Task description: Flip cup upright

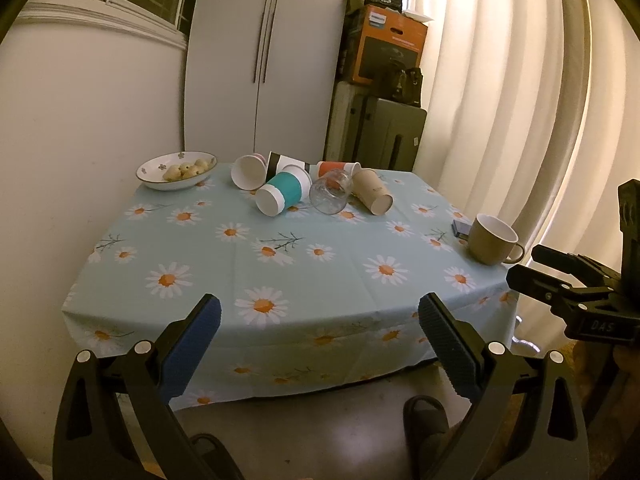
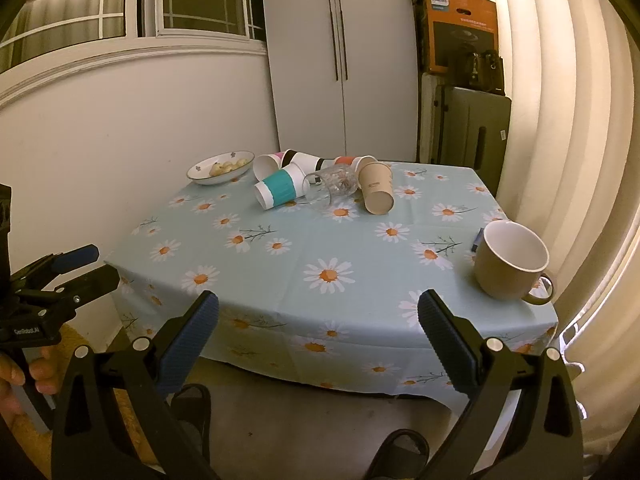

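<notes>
Several cups lie on their sides in a cluster at the far side of the table: a teal-banded paper cup, a clear glass, a tan paper cup, a white cup, a black-banded cup and an orange-banded cup. A tan mug stands upright at the right edge. My left gripper is open and empty before the near table edge. My right gripper is open and empty, also short of the table.
A bowl of small round food sits at the far left. A small dark blue object lies behind the mug. The table has a daisy tablecloth. Curtains hang on the right; a cabinet and stacked boxes stand behind.
</notes>
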A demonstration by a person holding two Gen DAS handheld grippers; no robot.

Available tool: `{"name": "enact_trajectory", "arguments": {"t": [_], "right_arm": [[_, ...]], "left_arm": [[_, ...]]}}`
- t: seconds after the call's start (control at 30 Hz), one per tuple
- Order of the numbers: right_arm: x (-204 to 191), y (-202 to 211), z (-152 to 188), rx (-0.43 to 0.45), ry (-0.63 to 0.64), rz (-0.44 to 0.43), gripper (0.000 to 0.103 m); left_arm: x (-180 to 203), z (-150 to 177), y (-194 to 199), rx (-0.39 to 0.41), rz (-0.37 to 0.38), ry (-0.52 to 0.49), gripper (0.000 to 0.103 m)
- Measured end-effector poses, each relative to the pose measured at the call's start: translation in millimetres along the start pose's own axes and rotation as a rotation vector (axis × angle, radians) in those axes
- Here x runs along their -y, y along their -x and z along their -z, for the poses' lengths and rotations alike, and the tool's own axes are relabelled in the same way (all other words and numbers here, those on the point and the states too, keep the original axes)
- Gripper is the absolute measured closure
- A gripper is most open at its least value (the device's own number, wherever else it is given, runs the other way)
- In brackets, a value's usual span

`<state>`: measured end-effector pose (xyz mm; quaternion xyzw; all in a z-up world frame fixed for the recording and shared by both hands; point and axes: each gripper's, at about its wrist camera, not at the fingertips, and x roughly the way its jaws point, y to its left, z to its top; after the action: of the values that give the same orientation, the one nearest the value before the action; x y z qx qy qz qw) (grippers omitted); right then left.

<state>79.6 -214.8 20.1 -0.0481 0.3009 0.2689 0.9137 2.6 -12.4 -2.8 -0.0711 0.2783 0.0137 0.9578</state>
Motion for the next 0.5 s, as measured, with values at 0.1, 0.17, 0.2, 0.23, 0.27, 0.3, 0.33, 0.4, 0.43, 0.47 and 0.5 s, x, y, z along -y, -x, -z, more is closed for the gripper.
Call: {"name": "enact_trajectory", "arguments": {"t": [0.1,0.17,0.2,0.23,0.27,0.3,0.33,0.4,0.43,0.47,0.5], "right_arm": [[-0.8,-1.0,0.7,-0.004,0.005,0.001,0.005],[-1.9,-0.6,0.6,-0.003,0.008,0.002,0.005],[-1.9,-0.6,0.4,-0.003,0.007,0.001,0.005],[-1.8,-0.5,0.6,-0.003,0.006,-0.001,0.005],[-2.2,-0.5,0.4,-0.003,0.007,0.001,0.005],[-2.5,-0.5,0.6,-0.003,0.007,0.002,0.005],[-2.6,-0.7,1.0,-0.003,0.007,0.002,0.005],[-2.5,-0.5,0.9,-0.004,0.007,-0.001,0.005],[-2.7,-0.4,1.1,-0.004,0.008,-0.002,0.005],[-2.5,-0.4,1.1,-0.003,0.008,-0.001,0.005],[-2.6,-0.4,1.1,-0.004,0.008,0.0,0.005]], "left_arm": [[0.8,0.5,-0.3,0.0,0.002,0.002,0.007],[1.7,0.7,-0.8,-0.001,0.002,0.002,0.007],[1.5,0.1,-0.4,-0.002,0.001,-0.002,0.007],[0.5,0.0,-0.1,-0.002,-0.001,0.0,0.007],[0.9,0.2,-0.2,-0.002,-0.001,-0.001,0.007],[1.3,0.3,-0.1,-0.002,-0.001,-0.002,0.007],[1.7,0.4,0.1,-0.002,-0.001,-0.002,0.007],[2.2,0.6,0.4,0.0,-0.006,-0.001,0.007],[2.2,0.7,0.4,0.0,-0.004,0.002,0.007],[1.9,0.0,-0.3,-0.002,0.002,0.001,0.007],[2.4,0.1,-0.4,-0.002,0.001,0.001,0.007]]}}
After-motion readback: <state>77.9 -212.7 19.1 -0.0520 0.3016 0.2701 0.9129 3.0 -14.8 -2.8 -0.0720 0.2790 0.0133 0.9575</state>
